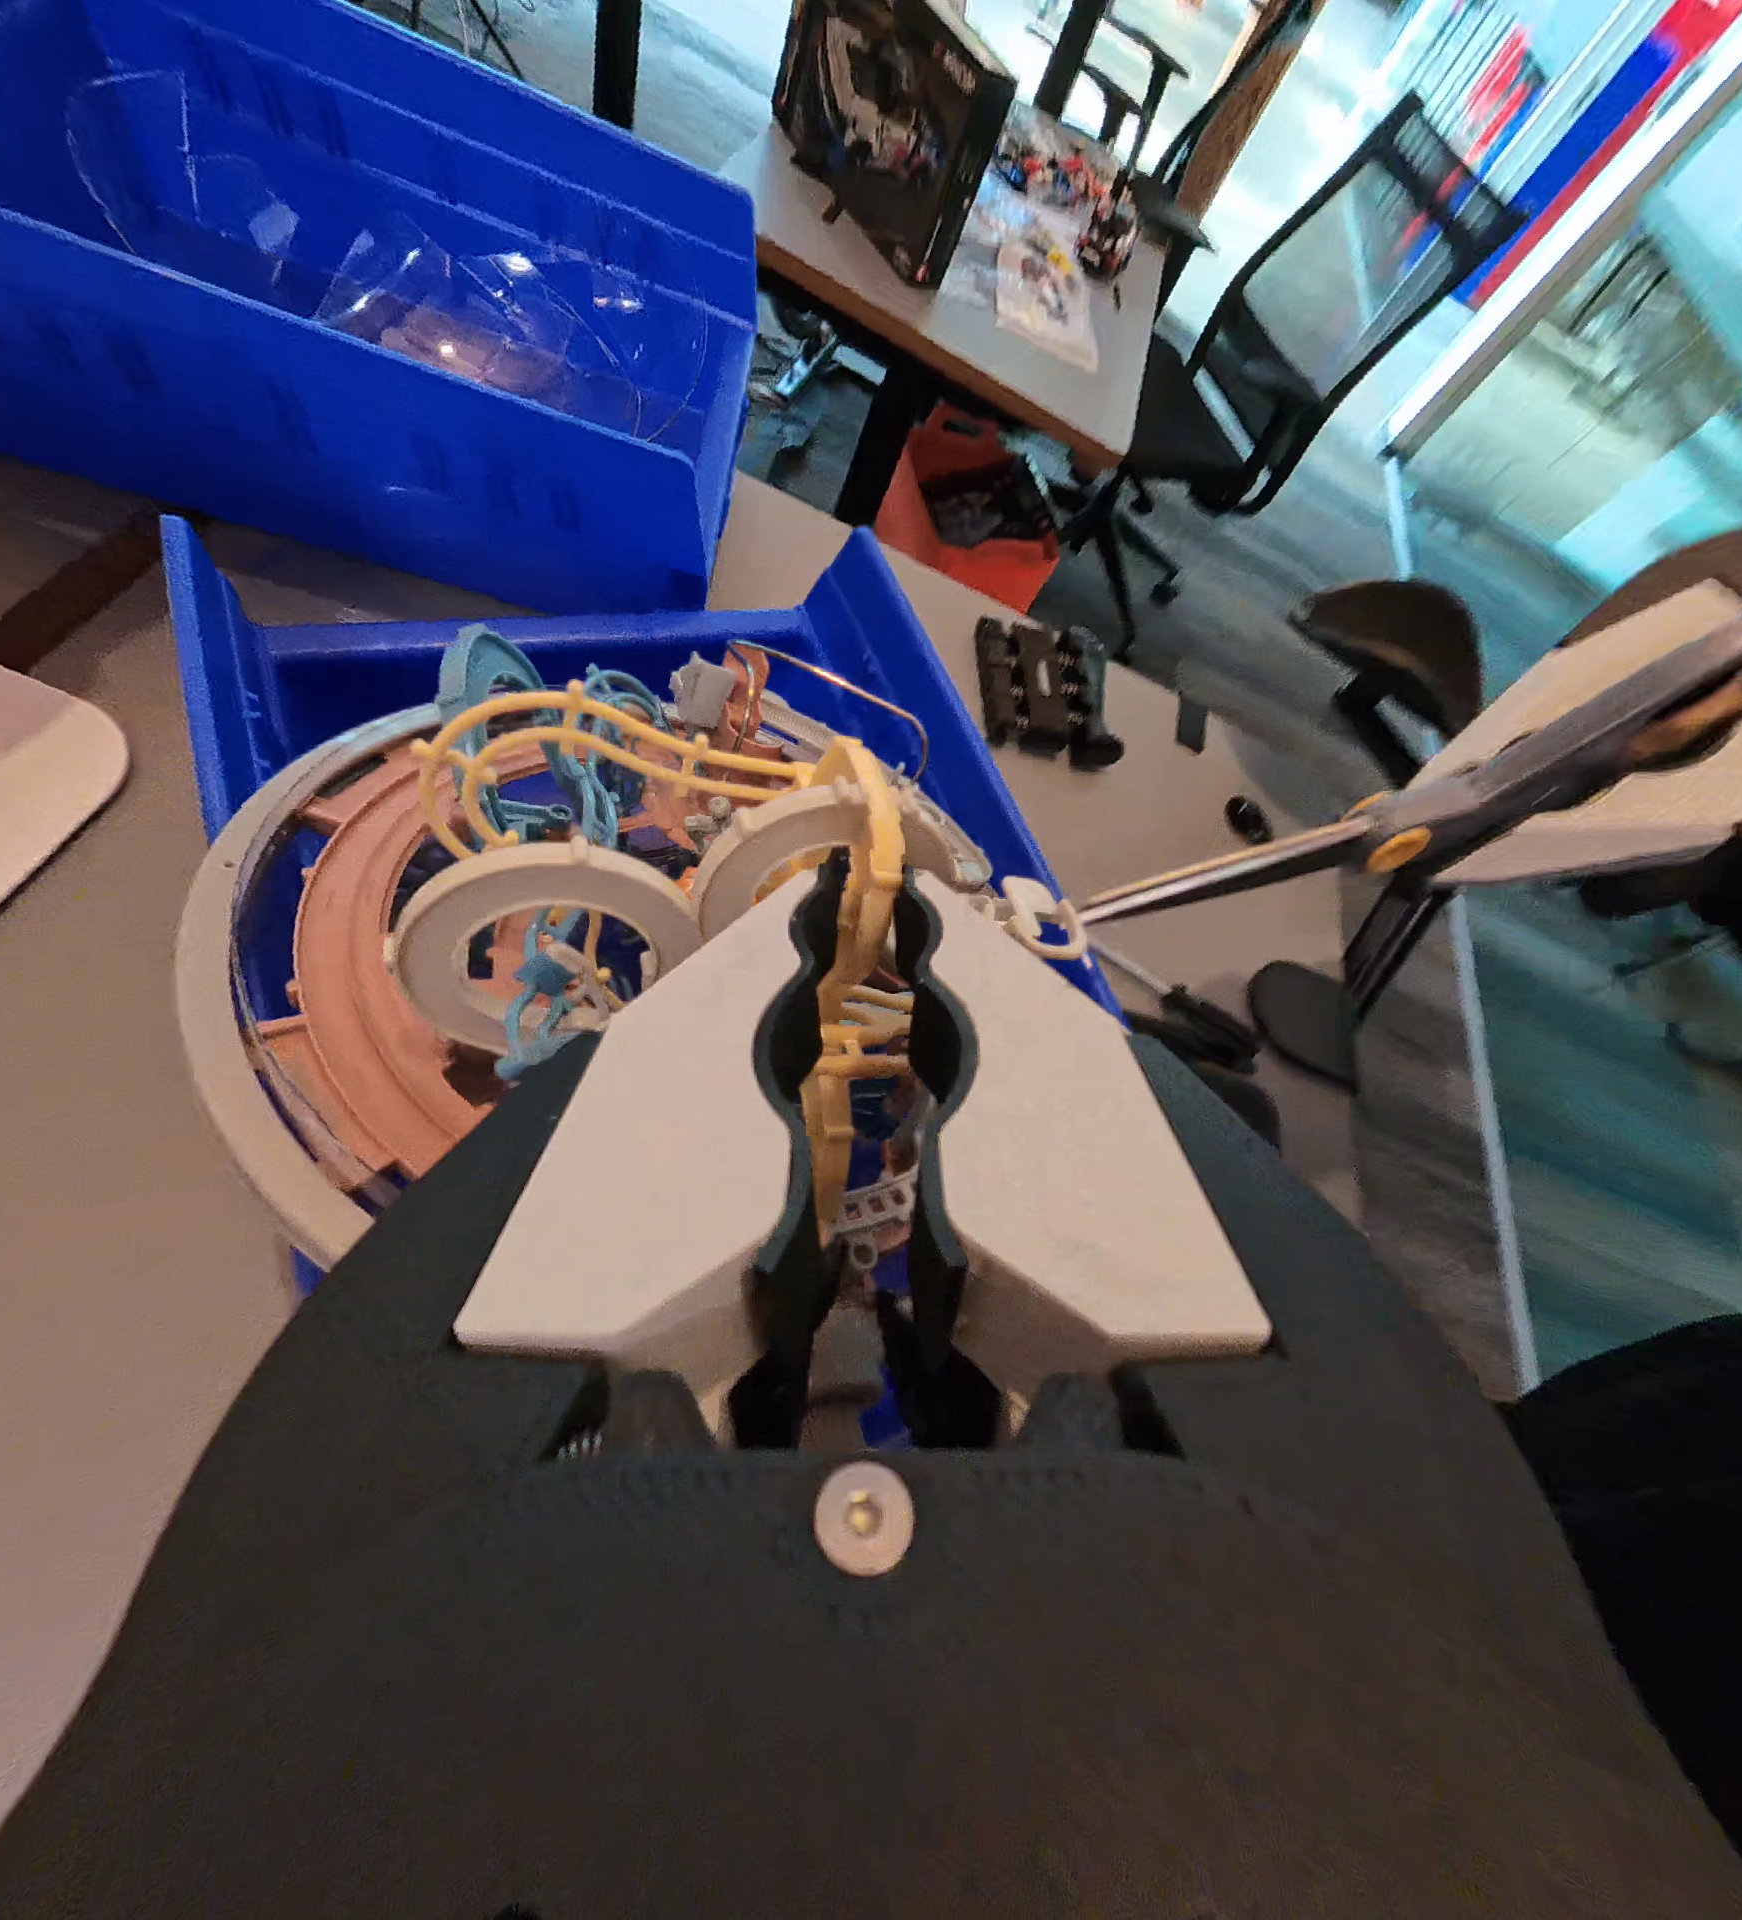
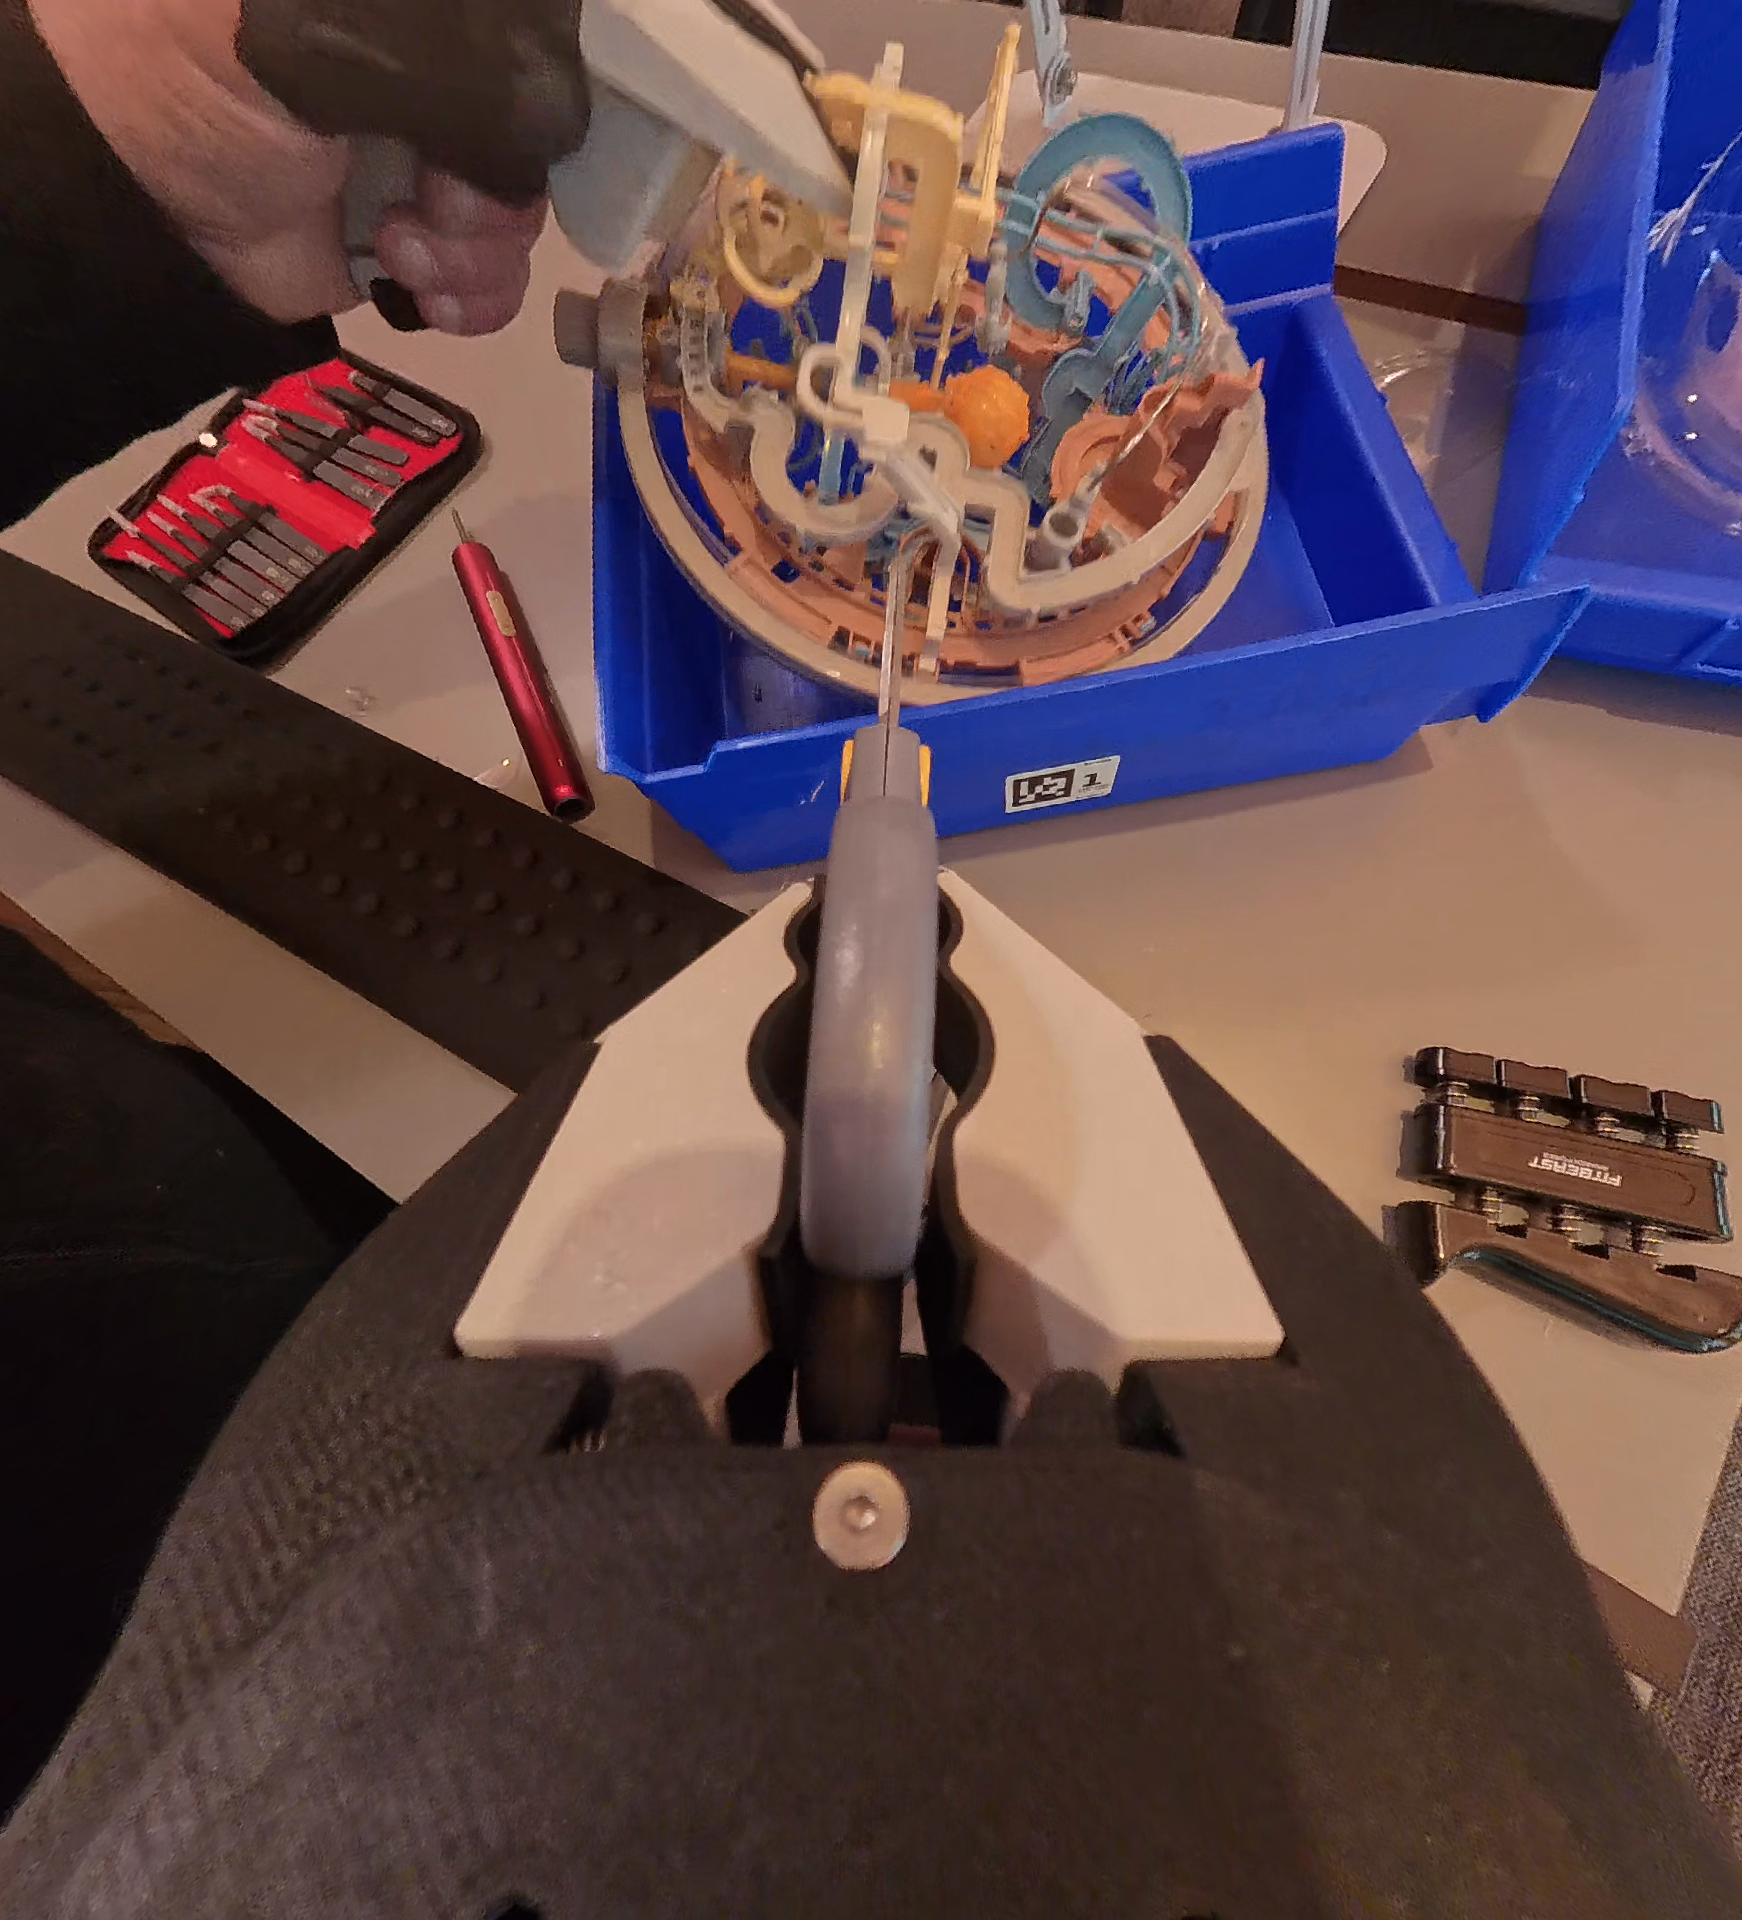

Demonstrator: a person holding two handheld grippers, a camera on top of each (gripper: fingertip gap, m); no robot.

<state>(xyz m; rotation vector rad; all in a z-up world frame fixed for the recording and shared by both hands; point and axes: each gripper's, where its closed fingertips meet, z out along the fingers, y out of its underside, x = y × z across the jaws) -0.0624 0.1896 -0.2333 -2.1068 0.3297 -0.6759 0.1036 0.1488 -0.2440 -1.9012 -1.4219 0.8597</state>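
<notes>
Left gripper (image 1: 862, 914), jaws pinching yellow track (image 1: 851, 997) of maze ball (image 2: 934, 436) in blue bin (image 2: 1106, 727) on surface (image 2: 1262, 935); right gripper (image 2: 872, 925), jaws clamping scissors (image 2: 862, 1091), blades at white loop (image 1: 1049, 920).

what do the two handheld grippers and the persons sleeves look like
Both the left gripper and the right gripper share one build: a wide, textured black body with a silver bolt at its centre, and two pale grey wedge-shaped fingers lined with wavy black pads. The person's hand shows beneath a black sleeve.
</notes>
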